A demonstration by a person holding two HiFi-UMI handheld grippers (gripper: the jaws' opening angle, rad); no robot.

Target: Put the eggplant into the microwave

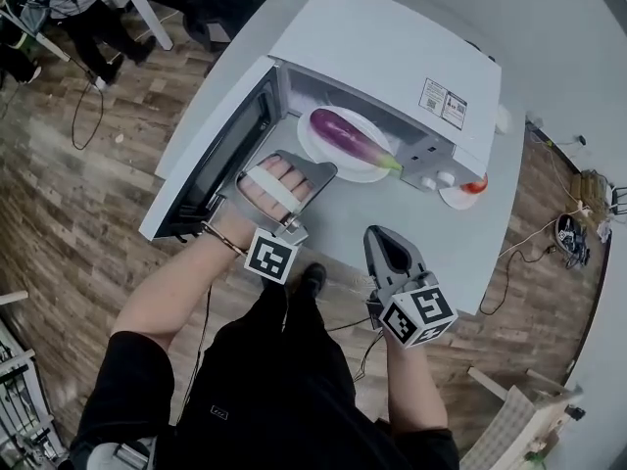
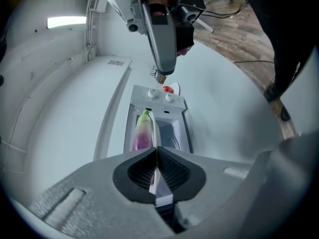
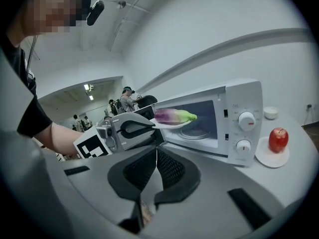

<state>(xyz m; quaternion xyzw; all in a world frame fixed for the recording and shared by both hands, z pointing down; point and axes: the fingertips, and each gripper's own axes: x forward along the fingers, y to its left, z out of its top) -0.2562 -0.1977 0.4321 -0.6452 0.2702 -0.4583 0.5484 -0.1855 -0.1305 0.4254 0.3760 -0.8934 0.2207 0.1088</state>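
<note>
eggplant on plate, at the microwave mouth

eggplant [image 1: 348,137] lies lengthwise on a white plate [image 1: 307,143], purple body with the green stem end pointing toward the control-panel side. the plate sits in the open front of the microwave [image 1: 392,47], partly inside the cavity. in the right gripper view it hangs above the glass turntable [image 3: 197,133], not resting on it.

left gripper [image 1: 321,171]: clenched on the near rim of the plate. the left gripper view shows the thin white edge pinched between the pads, with the eggplant just beyond the tips.

right gripper [image 1: 380,235]: jaws closed together, nothing between them. it hovers over the grey table [image 1: 323,225] in front of the microwave, well apart from the plate, and points toward the control panel.

microwave door [image 1: 211,164] is swung wide open on the left, just beside the left hand.

red apple [image 1: 474,185] sits on a small saucer [image 1: 453,198] on the table, just right of the microwave, beside the two knobs.
</note>
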